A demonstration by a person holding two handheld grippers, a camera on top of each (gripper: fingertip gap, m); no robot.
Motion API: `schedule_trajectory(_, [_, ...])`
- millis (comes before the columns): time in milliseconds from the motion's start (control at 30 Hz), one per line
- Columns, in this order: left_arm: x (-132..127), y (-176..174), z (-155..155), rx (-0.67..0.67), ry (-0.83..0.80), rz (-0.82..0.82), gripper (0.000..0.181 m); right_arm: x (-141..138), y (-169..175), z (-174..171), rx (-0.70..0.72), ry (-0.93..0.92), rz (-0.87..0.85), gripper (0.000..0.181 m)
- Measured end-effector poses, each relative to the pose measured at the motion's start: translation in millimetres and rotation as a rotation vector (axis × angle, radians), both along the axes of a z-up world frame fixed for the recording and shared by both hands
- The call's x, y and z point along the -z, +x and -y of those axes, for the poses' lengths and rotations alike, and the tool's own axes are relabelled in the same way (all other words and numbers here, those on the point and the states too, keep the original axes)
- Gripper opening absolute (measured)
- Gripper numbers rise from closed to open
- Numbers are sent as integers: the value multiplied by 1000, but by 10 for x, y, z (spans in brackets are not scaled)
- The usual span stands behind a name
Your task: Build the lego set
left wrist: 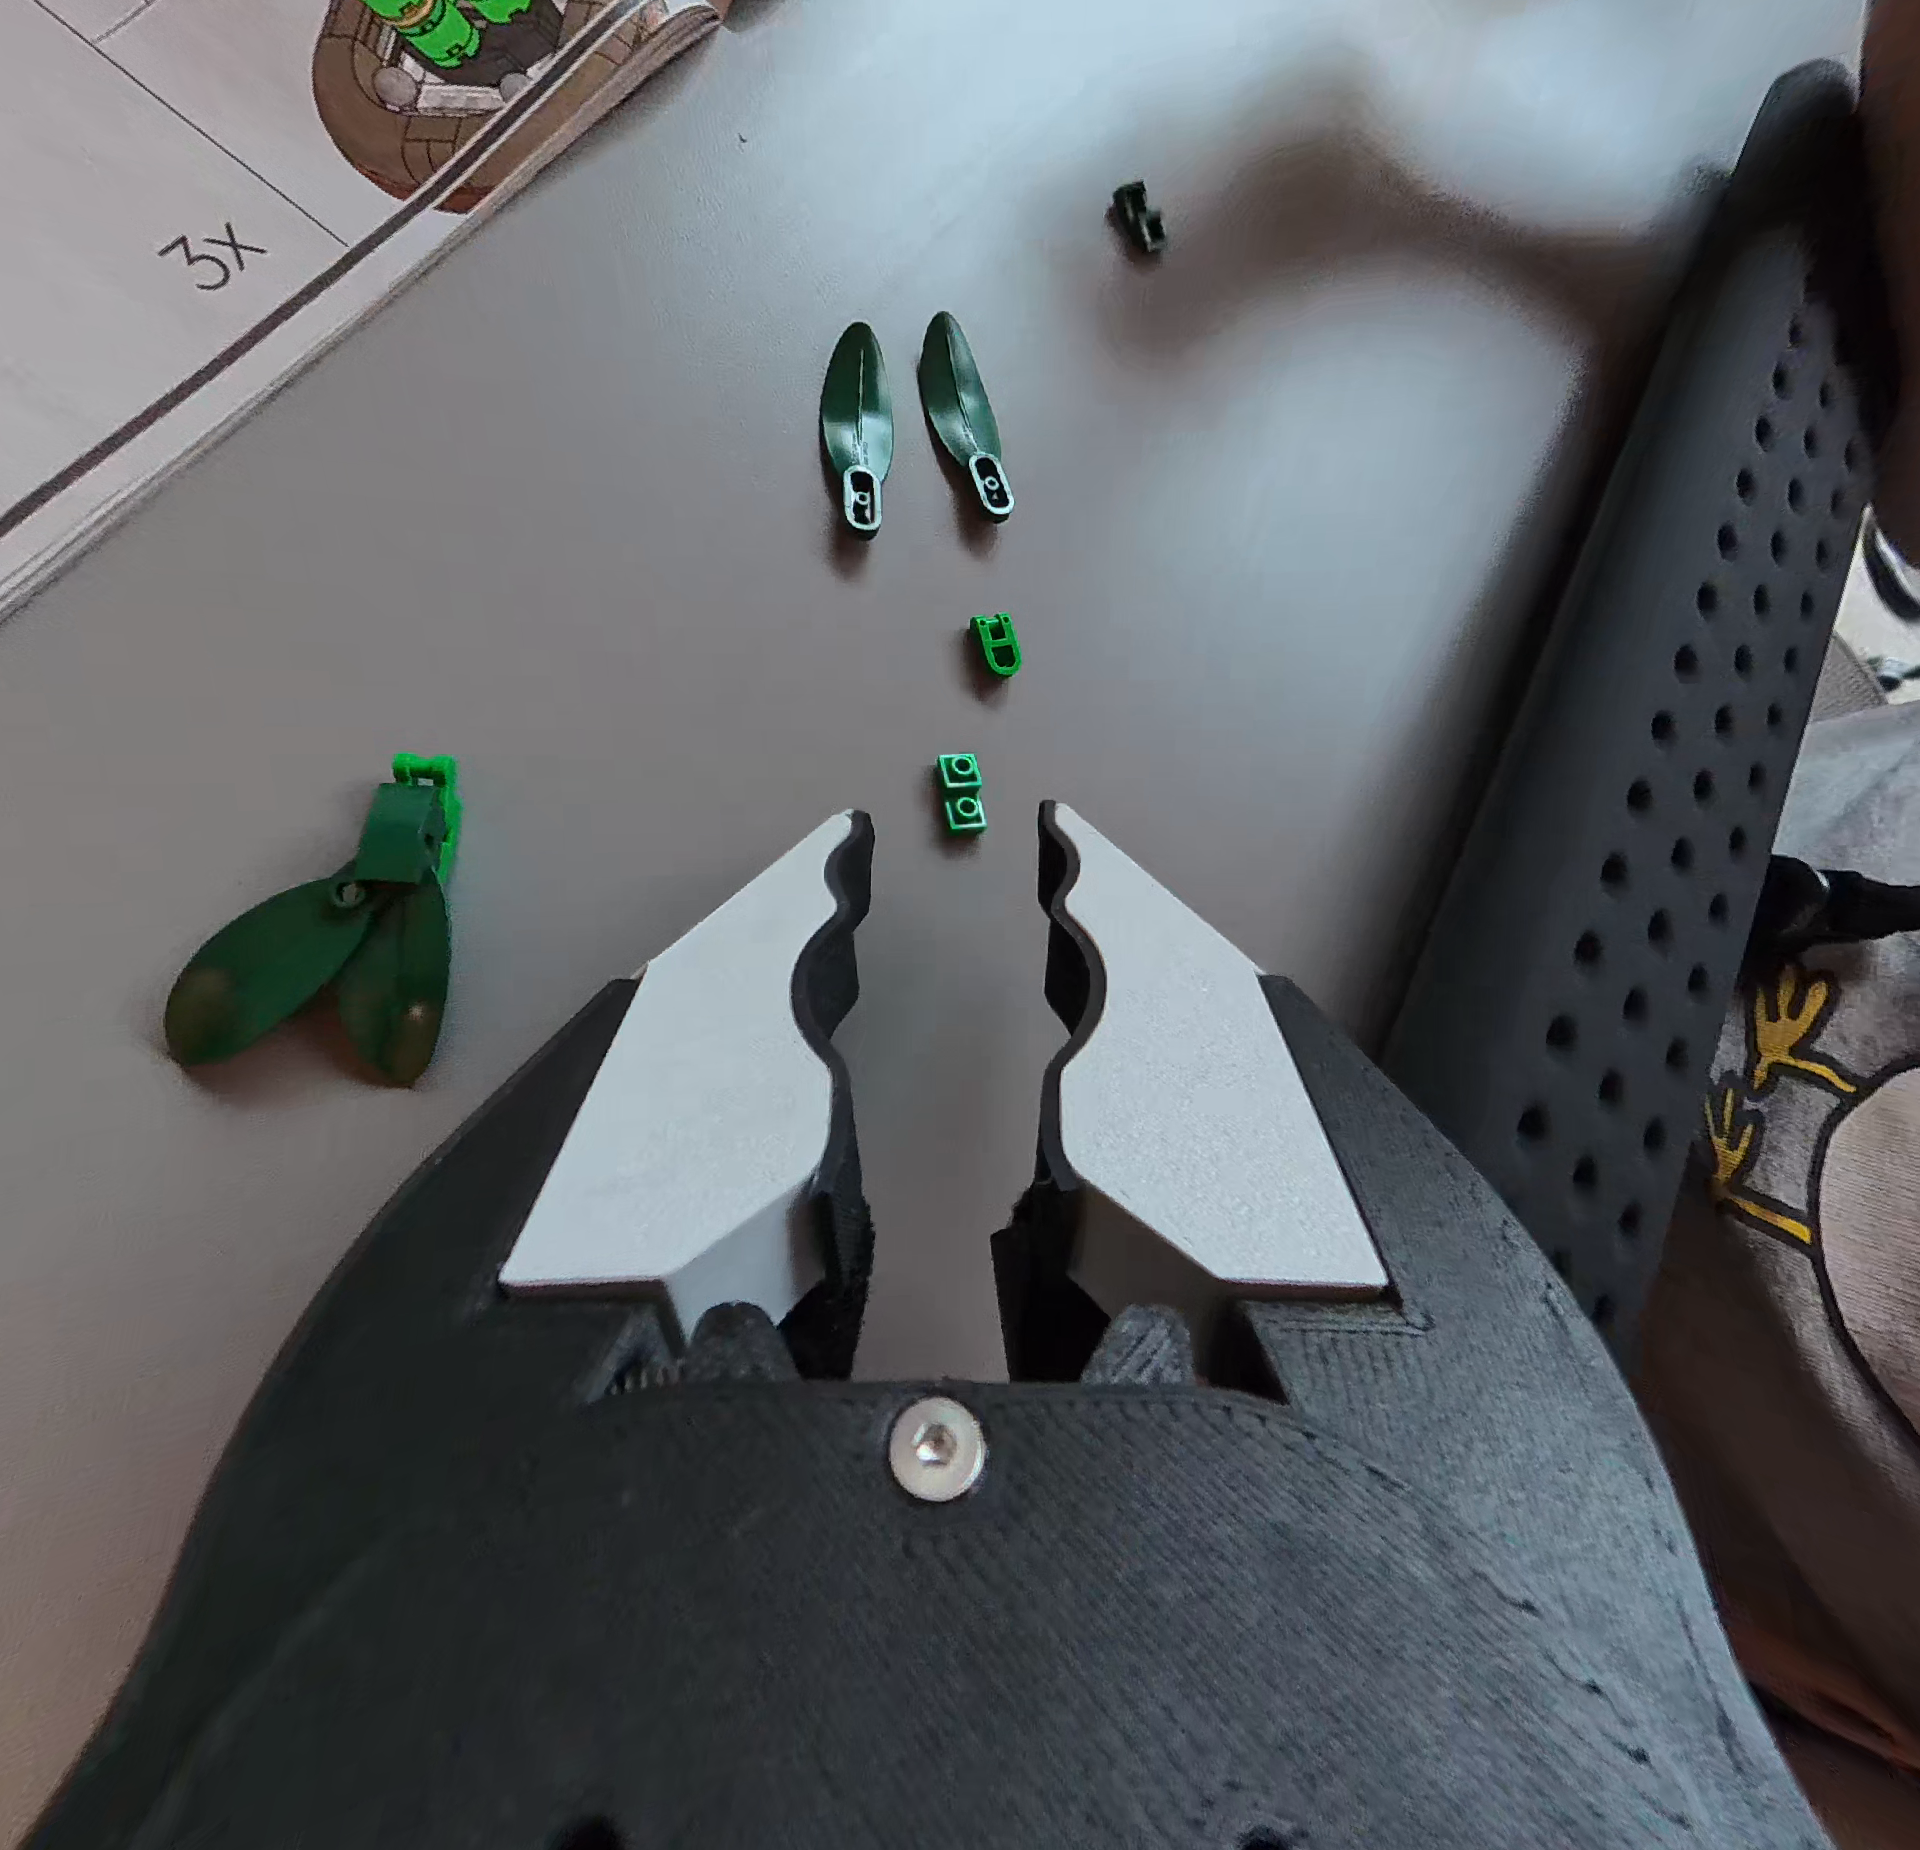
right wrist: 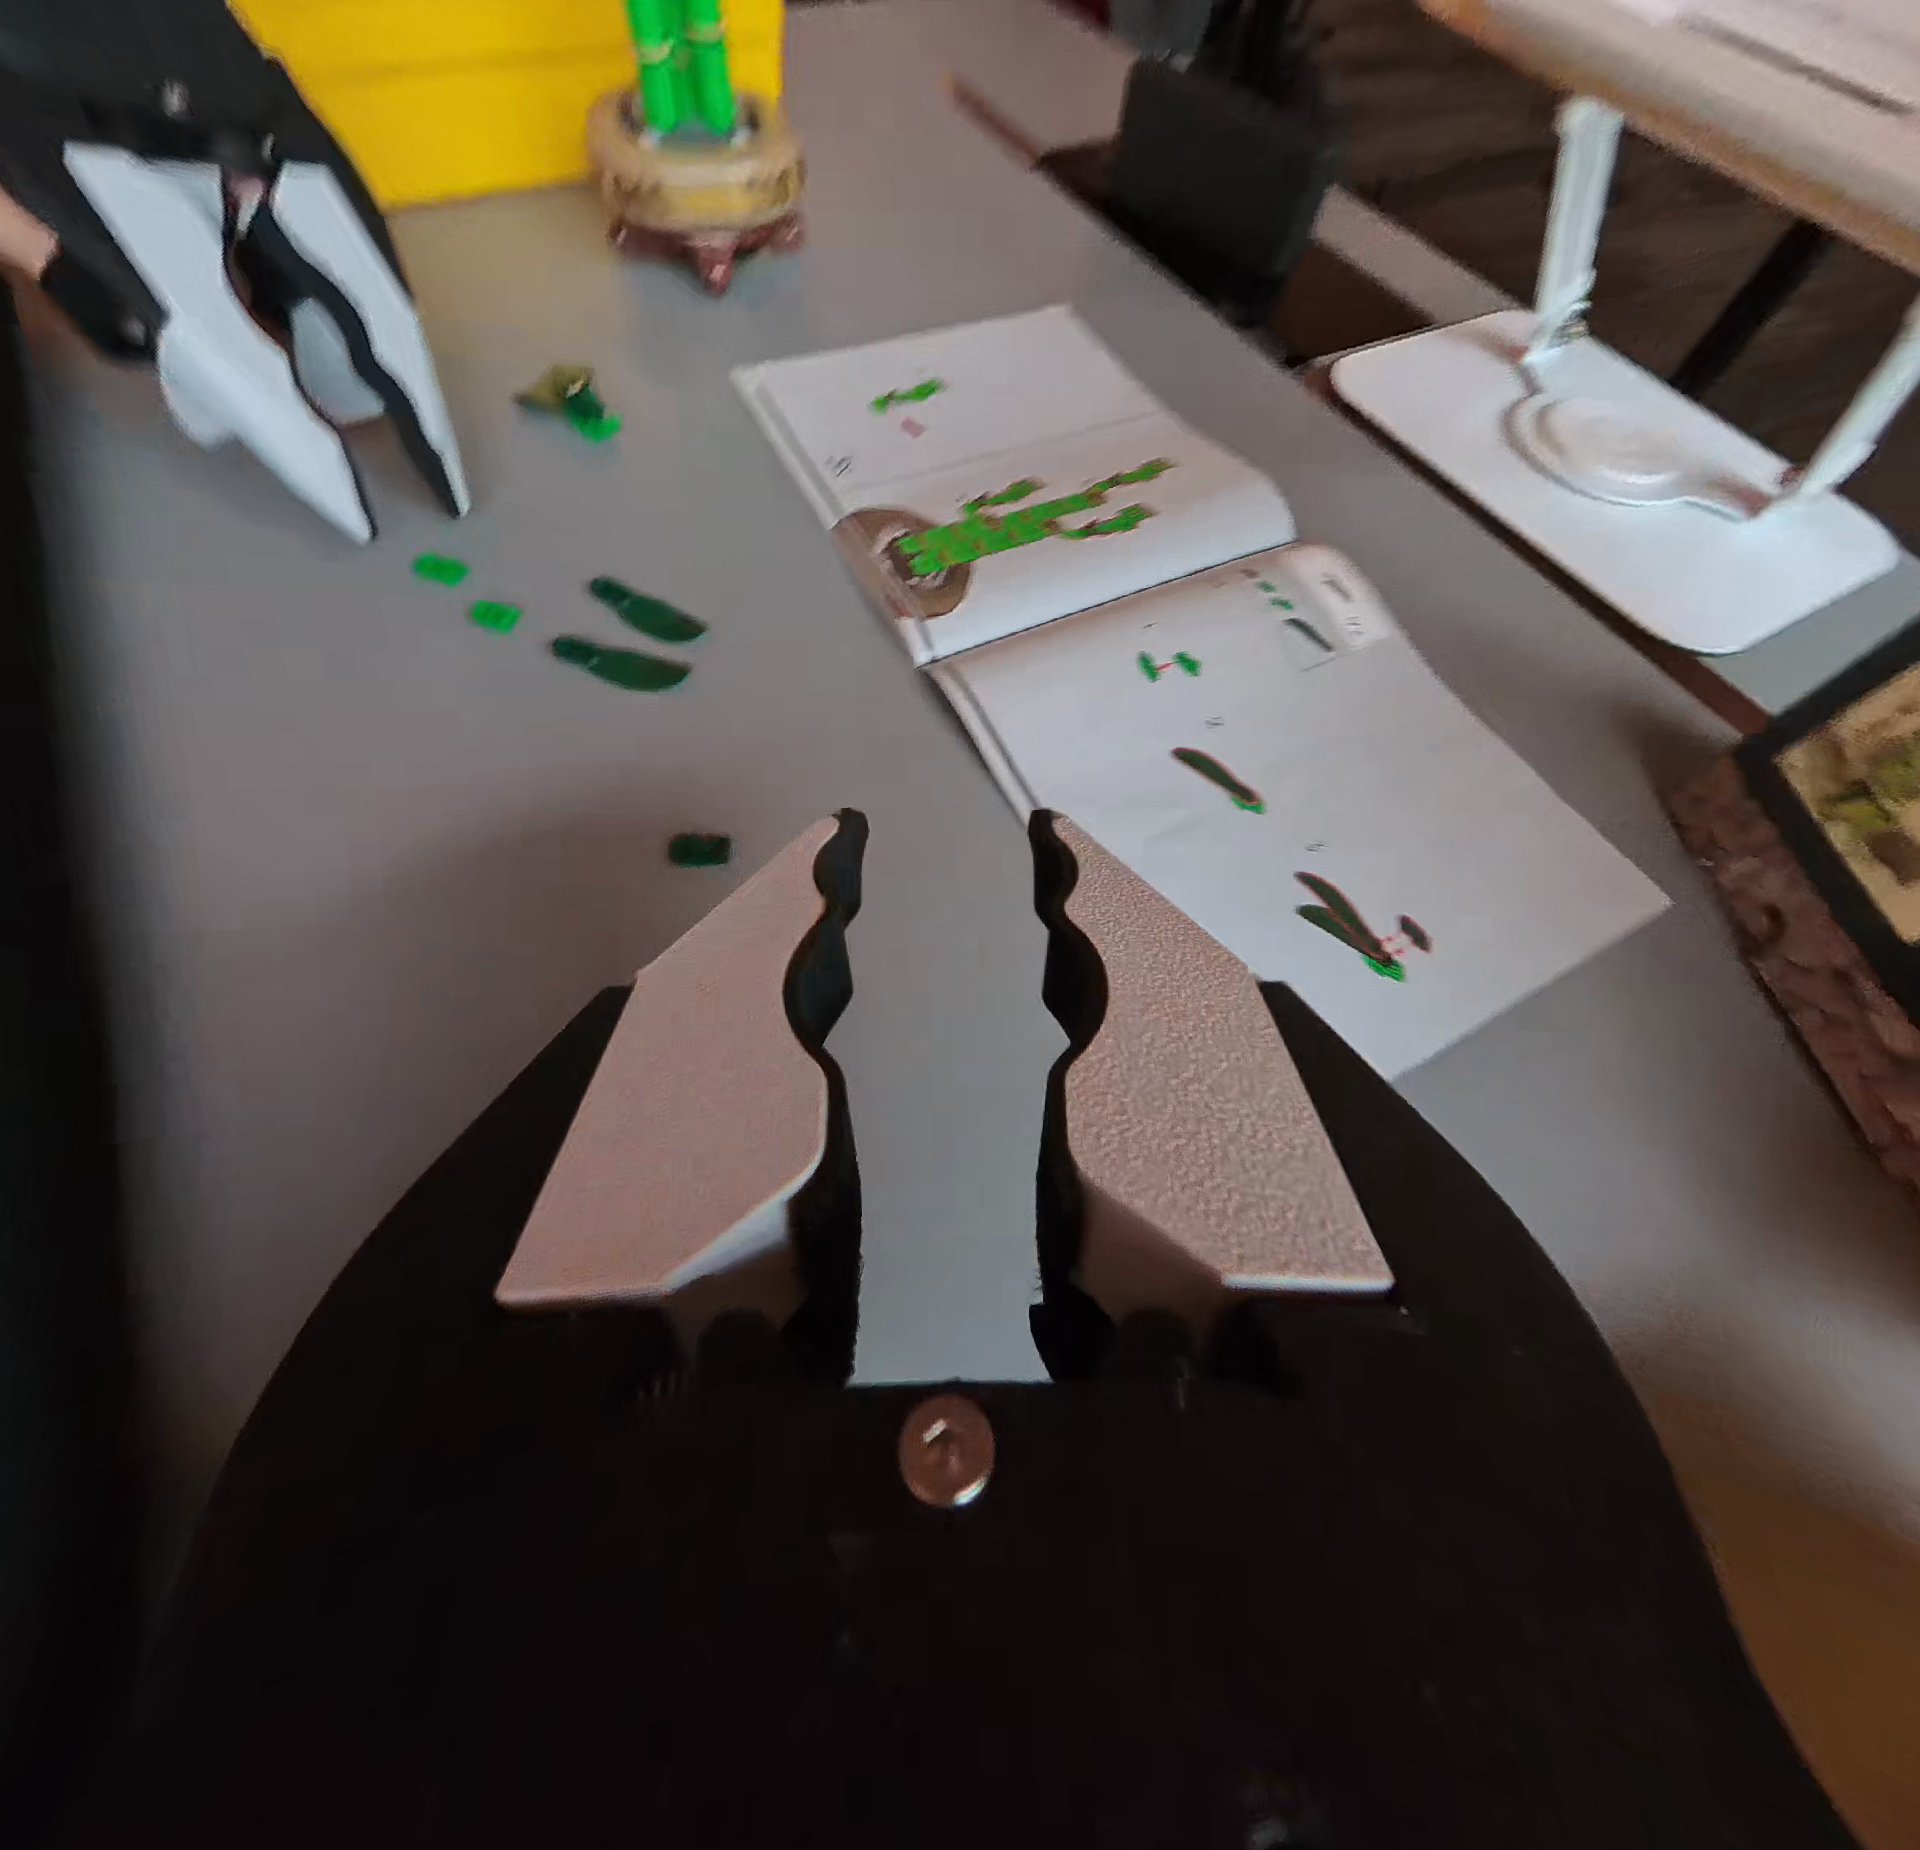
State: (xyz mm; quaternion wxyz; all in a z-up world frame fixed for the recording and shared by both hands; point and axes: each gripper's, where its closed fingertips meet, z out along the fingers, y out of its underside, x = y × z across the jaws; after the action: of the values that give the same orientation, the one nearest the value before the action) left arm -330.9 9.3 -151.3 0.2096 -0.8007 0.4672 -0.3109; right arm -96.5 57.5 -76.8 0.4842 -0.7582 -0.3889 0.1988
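My left gripper is open and empty, its tips just short of a small bright green two-stud plate on the grey table. Beyond it lie a green clip piece, two dark green leaves side by side, and a small dark piece. A built leaf cluster lies to the left. My right gripper is open and empty above the table, with the dark piece just left of its tips. The left gripper shows far left there, near the plate, the clip and the leaves.
The open instruction booklet lies to the right of the parts; its corner shows in the left wrist view. A bamboo model in a pot stands at the back before a yellow box. A perforated black chair borders the table. A white stand sits on the right. The left gripper's tips are roughly 25 centimetres from the right gripper's. The right gripper is farther from the green clip piece, some 20 centimetres, than the left, some 4 centimetres. It turns up in the right wrist view as well.
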Motion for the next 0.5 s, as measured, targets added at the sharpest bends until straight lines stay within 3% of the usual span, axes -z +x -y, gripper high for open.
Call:
schedule_trajectory(167, [61,13,30,2,34,-27,27,-154,243,-142,100,74,-78,29])
schedule_trajectory(500, [66,112,106,6,21,4,22,-113,166,-155,105,119,16,27])
